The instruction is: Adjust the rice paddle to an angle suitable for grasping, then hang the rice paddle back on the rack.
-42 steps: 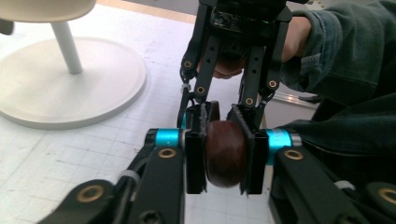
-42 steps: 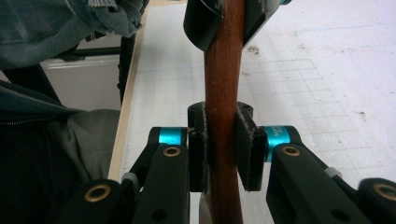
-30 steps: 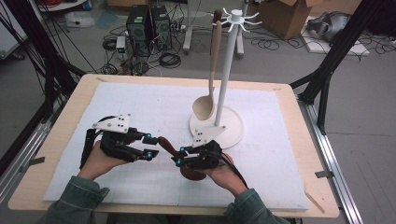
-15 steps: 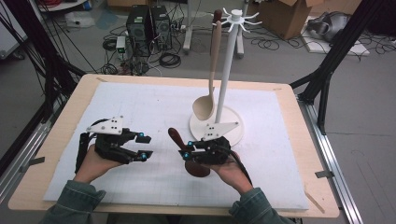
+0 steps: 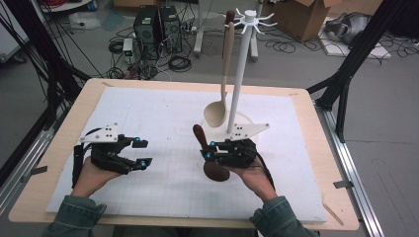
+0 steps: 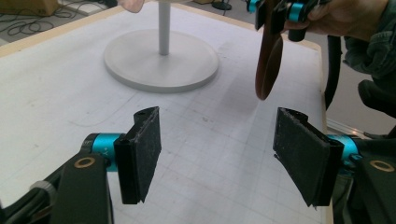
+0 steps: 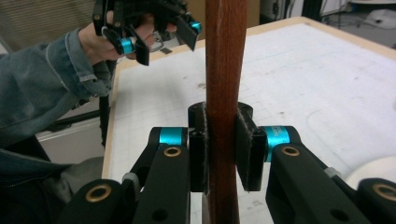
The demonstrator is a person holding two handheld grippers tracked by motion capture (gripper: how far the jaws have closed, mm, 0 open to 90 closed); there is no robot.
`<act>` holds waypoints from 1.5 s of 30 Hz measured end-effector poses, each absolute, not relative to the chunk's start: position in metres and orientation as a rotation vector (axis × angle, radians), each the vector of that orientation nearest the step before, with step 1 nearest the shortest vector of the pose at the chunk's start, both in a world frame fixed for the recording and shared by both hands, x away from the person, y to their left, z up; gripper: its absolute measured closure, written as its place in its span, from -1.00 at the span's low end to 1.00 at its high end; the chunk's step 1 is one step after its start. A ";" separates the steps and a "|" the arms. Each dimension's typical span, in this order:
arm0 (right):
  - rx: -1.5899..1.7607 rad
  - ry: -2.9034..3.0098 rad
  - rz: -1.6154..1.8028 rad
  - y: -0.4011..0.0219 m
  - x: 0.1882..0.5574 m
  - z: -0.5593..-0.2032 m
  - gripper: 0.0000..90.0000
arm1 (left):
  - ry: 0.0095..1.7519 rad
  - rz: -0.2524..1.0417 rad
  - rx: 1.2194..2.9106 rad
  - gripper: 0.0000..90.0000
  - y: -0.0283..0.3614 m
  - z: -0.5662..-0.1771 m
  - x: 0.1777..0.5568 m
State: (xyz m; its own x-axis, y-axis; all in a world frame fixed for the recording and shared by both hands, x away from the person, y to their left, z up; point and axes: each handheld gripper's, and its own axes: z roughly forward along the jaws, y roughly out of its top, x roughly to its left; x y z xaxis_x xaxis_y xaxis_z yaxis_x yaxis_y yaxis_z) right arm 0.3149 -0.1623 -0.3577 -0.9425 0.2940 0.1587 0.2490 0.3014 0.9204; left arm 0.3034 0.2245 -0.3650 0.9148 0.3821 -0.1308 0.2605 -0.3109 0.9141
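Right gripper [image 5: 211, 149] clamped on the handle of a dark wooden spoon [image 5: 210, 159], held off the white mat [image 5: 163, 118] just in front of the rack's round base [image 6: 161, 59] (bowl end toward the person). Left gripper [image 5: 142, 153] well apart to the left, jaws just been opening, nothing between its pads [image 6: 148, 144]. A pale wooden spoon [image 5: 223, 84] hangs on the rack.

Left gripper [image 5: 142, 153] jaws just opening, empty; right gripper [image 5: 209, 149] jaws clamped.
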 end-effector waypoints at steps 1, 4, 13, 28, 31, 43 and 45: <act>0.530 2.493 1.761 -0.165 0.316 -0.356 0.73 | 0.478 0.138 1.905 -0.30 0.226 -0.366 0.303; 0.549 2.473 1.770 -0.173 0.318 -0.352 0.73 | 0.497 0.155 1.903 -0.34 0.231 -0.367 0.303; 0.580 2.437 1.772 -0.190 0.324 -0.338 0.73 | 0.555 0.206 1.886 -0.52 0.245 -0.371 0.304; 0.597 2.389 1.788 -0.205 0.335 -0.313 0.73 | 0.577 0.239 1.877 -0.59 0.253 -0.369 0.303; 0.596 2.374 1.799 -0.208 0.337 -0.308 0.73 | 0.584 0.243 1.876 -0.59 0.254 -0.369 0.304; 0.589 2.324 1.841 -0.217 0.348 -0.289 0.73 | 0.613 0.246 1.879 -0.64 0.255 -0.373 0.307; 0.586 2.323 1.836 -0.218 0.349 -0.285 0.73 | 0.617 0.245 1.881 -0.65 0.255 -0.373 0.308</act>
State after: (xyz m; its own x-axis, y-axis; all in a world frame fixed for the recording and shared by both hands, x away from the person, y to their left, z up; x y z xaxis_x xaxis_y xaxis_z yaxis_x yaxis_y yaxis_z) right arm 0.3491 -0.2179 -0.2853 -0.9173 0.3727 0.1404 0.2227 0.1878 0.9566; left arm 0.3080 0.2554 -0.3727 0.8437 0.5236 -0.1183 0.2993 -0.2759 0.9134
